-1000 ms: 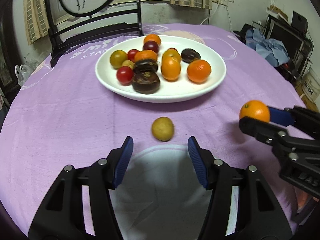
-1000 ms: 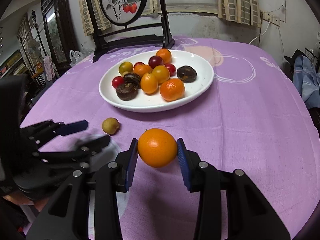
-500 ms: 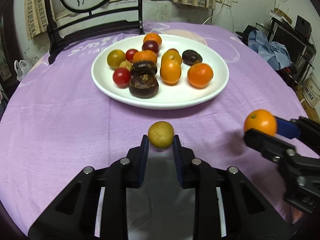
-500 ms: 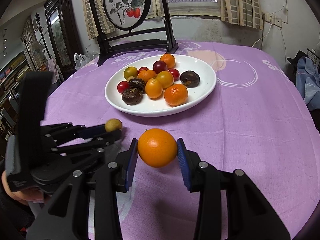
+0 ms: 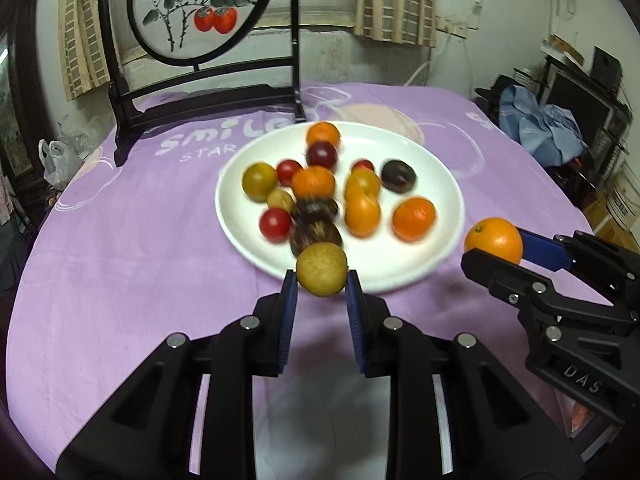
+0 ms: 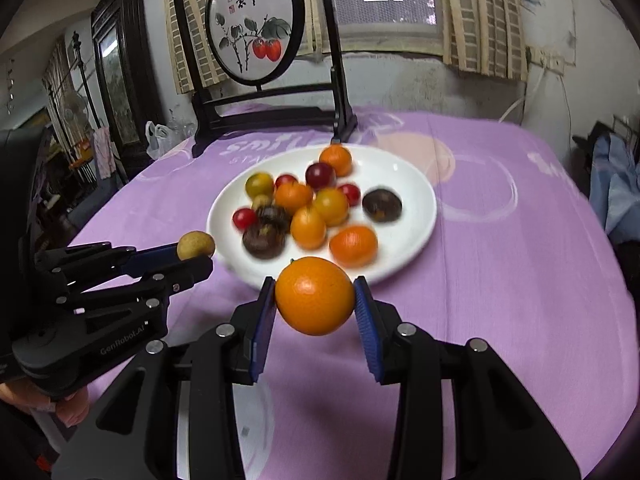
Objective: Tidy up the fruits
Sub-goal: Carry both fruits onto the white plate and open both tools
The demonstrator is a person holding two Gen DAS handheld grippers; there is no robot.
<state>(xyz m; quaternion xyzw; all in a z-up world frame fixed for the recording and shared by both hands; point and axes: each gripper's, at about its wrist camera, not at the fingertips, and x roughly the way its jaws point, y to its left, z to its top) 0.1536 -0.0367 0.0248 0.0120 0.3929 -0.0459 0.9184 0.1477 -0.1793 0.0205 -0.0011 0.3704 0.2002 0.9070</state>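
A small tan-yellow round fruit (image 5: 321, 269) is pinched between the blue pads of my left gripper (image 5: 321, 280), lifted off the purple cloth just short of the white plate (image 5: 404, 268). In the right wrist view that fruit (image 6: 195, 245) hangs at the plate's left edge. My right gripper (image 6: 315, 298) is shut on a large orange (image 6: 314, 295), held in the air before the plate (image 6: 416, 184); the left wrist view has this orange (image 5: 494, 240) to the plate's right. The plate carries several oranges, red tomatoes and dark fruits.
A dark wooden stand with a round painted screen (image 5: 200, 12) rises behind the plate at the table's far side. Purple tablecloth (image 5: 120, 264) covers the round table. Blue cloth and cluttered shelves (image 5: 548, 128) lie off the right edge.
My left gripper closed on the small tan fruit and lifted it off the cloth toward the plate. The right gripper carried its orange up and nearer the plate.
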